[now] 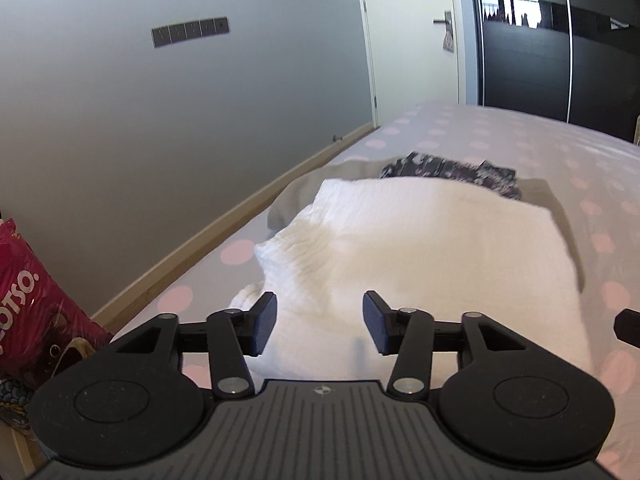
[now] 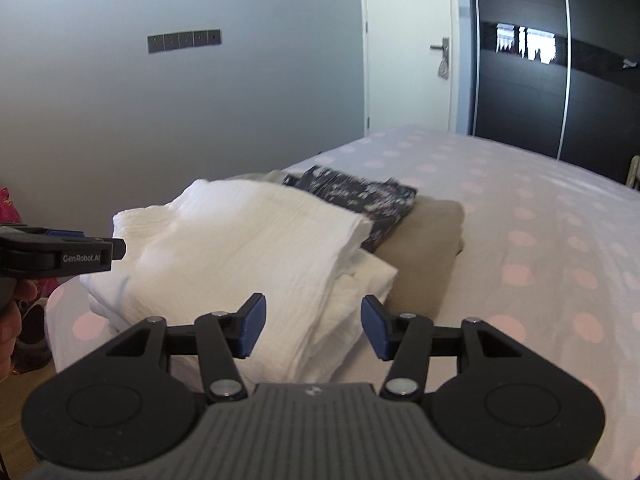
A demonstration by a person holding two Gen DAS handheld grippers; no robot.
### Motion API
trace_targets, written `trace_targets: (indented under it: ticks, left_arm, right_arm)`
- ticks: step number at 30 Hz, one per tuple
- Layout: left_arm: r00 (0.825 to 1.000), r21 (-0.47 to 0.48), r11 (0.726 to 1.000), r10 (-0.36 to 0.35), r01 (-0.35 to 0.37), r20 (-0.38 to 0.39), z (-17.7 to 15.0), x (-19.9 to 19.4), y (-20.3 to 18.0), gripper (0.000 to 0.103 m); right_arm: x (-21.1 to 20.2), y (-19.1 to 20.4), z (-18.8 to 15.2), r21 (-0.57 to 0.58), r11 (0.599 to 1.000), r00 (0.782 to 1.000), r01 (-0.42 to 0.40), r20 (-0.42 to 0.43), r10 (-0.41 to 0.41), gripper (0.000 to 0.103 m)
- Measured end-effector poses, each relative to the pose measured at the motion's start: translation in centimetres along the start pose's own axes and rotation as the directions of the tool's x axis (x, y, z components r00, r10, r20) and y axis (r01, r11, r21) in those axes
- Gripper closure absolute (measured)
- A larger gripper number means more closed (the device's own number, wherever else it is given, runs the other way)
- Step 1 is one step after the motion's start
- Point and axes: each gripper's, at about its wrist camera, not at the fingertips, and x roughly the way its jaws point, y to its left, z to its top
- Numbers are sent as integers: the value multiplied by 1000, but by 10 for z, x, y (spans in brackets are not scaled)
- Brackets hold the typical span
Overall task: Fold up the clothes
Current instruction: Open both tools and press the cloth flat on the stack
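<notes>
A folded white textured garment (image 1: 404,248) (image 2: 248,240) lies on top of a pile on the bed. Under it sit a dark floral garment (image 1: 452,172) (image 2: 360,196) and a folded beige one (image 1: 548,196) (image 2: 428,240). My left gripper (image 1: 319,322) is open just in front of the white garment's near edge, nothing between its fingers. My right gripper (image 2: 311,326) is open too, over the white garment's near right corner and holding nothing. The left gripper (image 2: 64,256) also shows side-on at the left of the right wrist view, held by a hand (image 2: 16,312).
The bed (image 2: 540,248) has a pale sheet with pink dots and stretches to the right. A grey wall and wooden skirting run along its left side. A pink bag (image 1: 36,300) stands on the floor at left. A white door (image 2: 408,48) and dark wardrobe (image 2: 560,80) stand behind.
</notes>
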Motion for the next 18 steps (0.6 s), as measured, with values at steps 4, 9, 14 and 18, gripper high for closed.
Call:
trace_targets:
  ticks: [4, 9, 14, 18]
  left_arm:
    - [999, -7, 1000, 2, -2, 49, -11, -25, -16, 48]
    - [995, 15, 999, 37, -39, 93, -27, -42, -35, 43]
    - [995, -32, 998, 50, -47, 82, -42, -53, -40, 43]
    - [997, -41, 998, 54, -52, 56, -49, -54, -41, 43]
  right_arm:
    - [-19, -4, -4, -22, 999, 998, 36, 44, -35, 40]
    - [-17, -15, -17, 43, 997, 998, 62, -18, -62, 37]
    - [-15, -20, -30, 97, 994, 997, 49, -66, -42, 37]
    - [-18, -16, -36, 60, 996, 997, 63, -57, -60, 37]
